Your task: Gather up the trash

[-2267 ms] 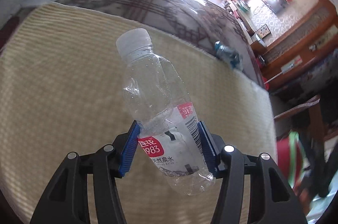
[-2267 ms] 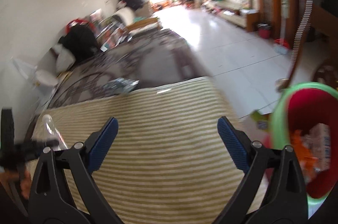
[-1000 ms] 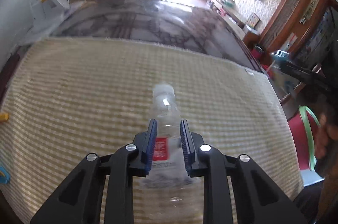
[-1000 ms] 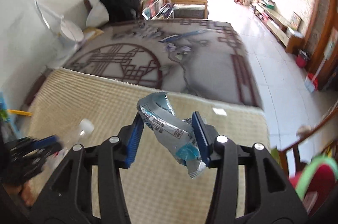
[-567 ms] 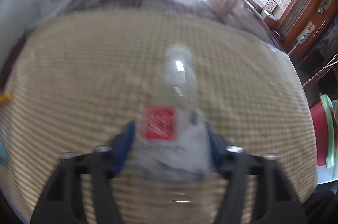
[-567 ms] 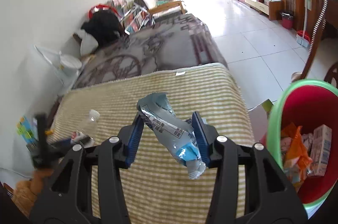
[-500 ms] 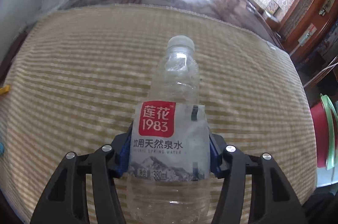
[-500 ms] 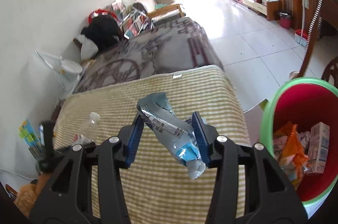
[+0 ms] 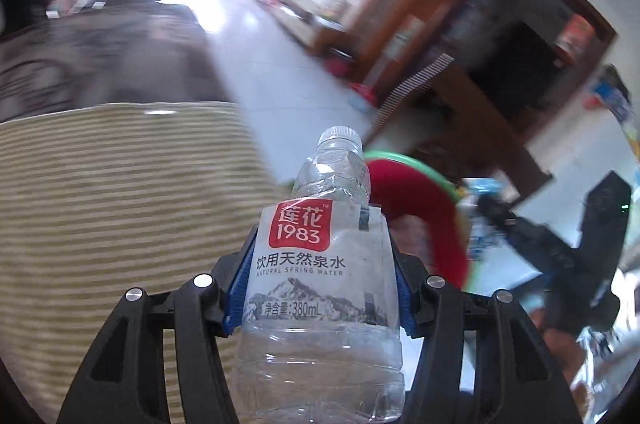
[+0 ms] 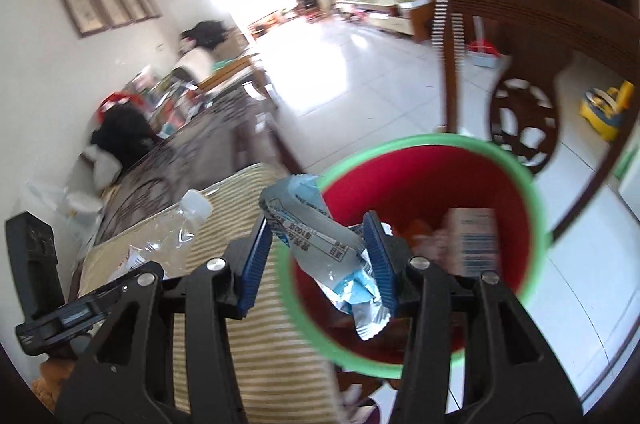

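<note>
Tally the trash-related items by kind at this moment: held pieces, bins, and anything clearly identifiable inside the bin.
Plastic water bottle, in left gripper: 1
Crumpled wrapper, in right gripper: 1
Red bin with green rim: 1
Carton in bin: 1
Total: 4

A low surface covered by a yellow-striped mat (image 10: 256,352), with a dark patterned cover (image 9: 100,60) beyond the mat's far edge, stands on a pale tiled floor (image 10: 360,80); a red green-rimmed bin (image 10: 532,208) stands just beside its near corner.
</note>
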